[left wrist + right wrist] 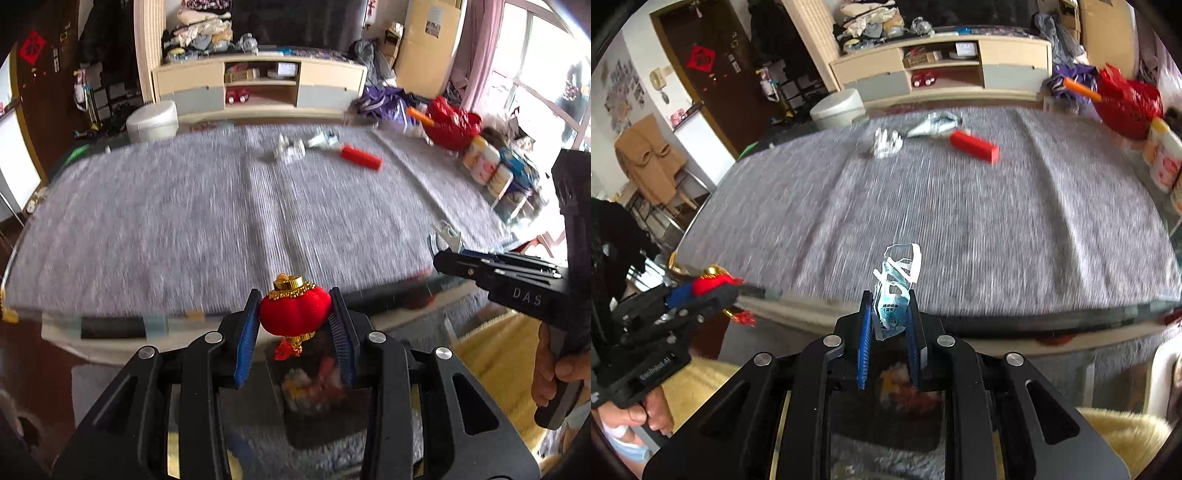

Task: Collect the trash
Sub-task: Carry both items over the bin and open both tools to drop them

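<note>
The worktop (166, 221) is a wide surface under a grey woven cloth (997, 221), and its near edge runs just ahead of both grippers. Behind it stands a long pale cabinet (258, 85) with open shelves in the middle, and a white round stool (153, 120) is near the far left corner of the worktop. At the far right of the worktop there is a red bag (1126, 103) and some white jars (484, 166) beside it. On the cloth, well apart from the grippers, three things lie near each other toward the far side — a red rectangular box (975, 146), a crumpled silver wrapper (934, 123) just behind it, and a small crumpled white piece (886, 142) to the left of them. The left gripper (295, 317) has its jaws clenched on a small red lantern ornament (294, 312) with a gold cap on top and a red tassel hanging below; the blue pads (245, 332) press on both of its sides. The right gripper (888, 317) has its jaws grasping a crumpled blue-and-white plastic packet (892, 302), whose torn white strips stand up above the fingertips. Both things are held in the air at the near edge of the worktop. A hand (646, 413) holds the handle of the left gripper.
</note>
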A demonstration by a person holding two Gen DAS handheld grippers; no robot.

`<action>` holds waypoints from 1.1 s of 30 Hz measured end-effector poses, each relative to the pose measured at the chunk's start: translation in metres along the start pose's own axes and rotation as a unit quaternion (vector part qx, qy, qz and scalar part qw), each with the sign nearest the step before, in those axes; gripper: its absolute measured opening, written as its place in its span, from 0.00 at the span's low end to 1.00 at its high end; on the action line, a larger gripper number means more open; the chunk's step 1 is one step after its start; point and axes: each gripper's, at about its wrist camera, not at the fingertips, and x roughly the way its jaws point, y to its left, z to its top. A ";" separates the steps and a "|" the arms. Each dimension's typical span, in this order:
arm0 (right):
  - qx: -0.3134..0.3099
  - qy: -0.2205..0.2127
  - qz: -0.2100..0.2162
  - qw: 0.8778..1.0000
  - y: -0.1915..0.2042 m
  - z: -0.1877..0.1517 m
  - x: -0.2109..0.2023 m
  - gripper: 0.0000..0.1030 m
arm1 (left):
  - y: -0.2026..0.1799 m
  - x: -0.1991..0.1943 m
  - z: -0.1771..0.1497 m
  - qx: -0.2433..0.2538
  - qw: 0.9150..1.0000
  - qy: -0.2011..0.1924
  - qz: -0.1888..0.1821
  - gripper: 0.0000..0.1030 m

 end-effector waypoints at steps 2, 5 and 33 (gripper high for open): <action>0.004 0.010 0.001 1.000 0.002 -0.015 0.004 0.18 | -0.004 0.005 -0.018 0.000 1.000 0.014 -0.005 0.34; 0.007 0.028 -0.001 1.000 0.003 -0.036 0.013 0.18 | -0.008 0.015 -0.042 -0.001 0.999 0.032 -0.009 0.34; 0.041 0.150 0.013 0.988 -0.017 -0.091 0.102 0.24 | -0.008 0.116 -0.122 -0.038 0.983 0.182 -0.015 0.46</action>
